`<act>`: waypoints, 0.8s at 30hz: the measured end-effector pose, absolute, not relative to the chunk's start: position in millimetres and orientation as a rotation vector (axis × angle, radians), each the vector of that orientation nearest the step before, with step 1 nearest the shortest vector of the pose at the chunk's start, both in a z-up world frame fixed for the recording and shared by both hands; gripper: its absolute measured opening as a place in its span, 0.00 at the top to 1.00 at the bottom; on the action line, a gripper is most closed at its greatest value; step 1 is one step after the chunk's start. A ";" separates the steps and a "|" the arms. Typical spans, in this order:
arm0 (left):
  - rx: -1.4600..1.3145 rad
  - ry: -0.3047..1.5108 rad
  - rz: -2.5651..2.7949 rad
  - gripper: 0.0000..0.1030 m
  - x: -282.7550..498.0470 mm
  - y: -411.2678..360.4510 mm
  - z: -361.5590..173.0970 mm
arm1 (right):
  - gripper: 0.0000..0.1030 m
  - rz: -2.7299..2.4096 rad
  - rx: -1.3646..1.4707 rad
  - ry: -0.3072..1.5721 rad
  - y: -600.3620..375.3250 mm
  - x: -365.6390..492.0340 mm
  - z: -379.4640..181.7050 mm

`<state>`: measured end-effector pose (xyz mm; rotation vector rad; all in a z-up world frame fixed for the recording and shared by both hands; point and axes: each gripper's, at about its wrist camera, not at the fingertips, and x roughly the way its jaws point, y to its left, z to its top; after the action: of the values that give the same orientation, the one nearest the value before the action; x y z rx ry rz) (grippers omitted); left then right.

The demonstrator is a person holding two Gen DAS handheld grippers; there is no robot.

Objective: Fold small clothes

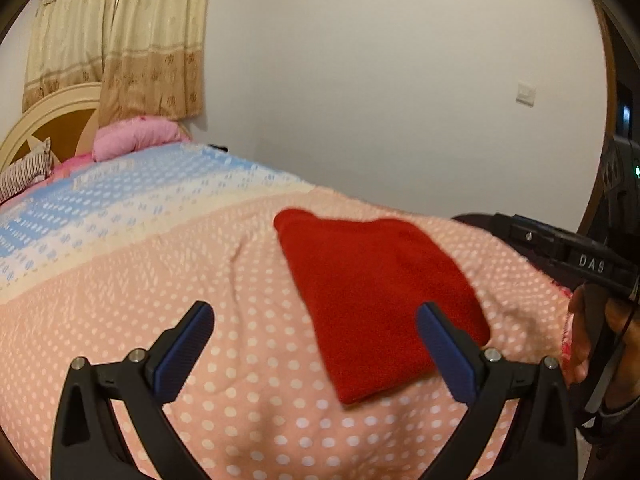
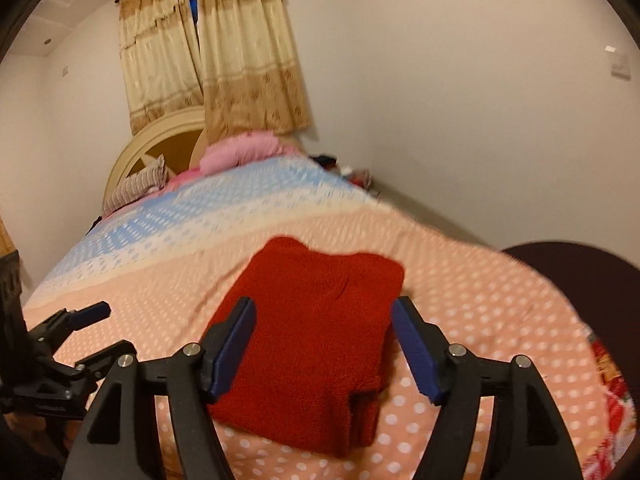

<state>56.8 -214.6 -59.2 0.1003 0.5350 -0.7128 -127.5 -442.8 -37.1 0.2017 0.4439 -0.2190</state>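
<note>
Leftmost, we place the left gripper (image 1: 314,350), jaws spread wide and empty, just left of the folded red garment (image 1: 380,300) lying flat on the dotted bedspread (image 1: 160,280). The garment's long axis runs away from us. Directly before it, our right gripper (image 2: 324,344) is nearer, jaws parted and holding nothing. Rightmost, its body reads "DAS"; we read no other writing.

The red garment (image 2: 316,344) is thick fuzzy knit cloth, matt. The bed cover (image 2: 460,300) is soft dotted cloth. The claw fingers (image 2: 236,348) are matt black plastic with ribbed blue pads.
</note>
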 end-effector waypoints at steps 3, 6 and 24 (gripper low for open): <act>0.086 0.521 -0.715 0.00 54.8 -213.3 -53.1 | 0.31 -0.222 0.186 0.414 -437.3 -138.3 -24.6; 0.080 0.509 -0.717 0.00 55.0 -211.4 -50.9 | 0.30 -0.216 0.182 0.399 -431.5 -143.2 -16.6; 0.074 0.498 -0.708 0.00 51.7 -209.8 -49.7 | 0.30 -0.194 0.196 0.434 -421.7 -133.0 -27.2</act>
<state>51.7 -209.8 -49.7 0.0738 0.4976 -0.7076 -133.0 -421.7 -27.2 0.1957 0.4345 -0.1939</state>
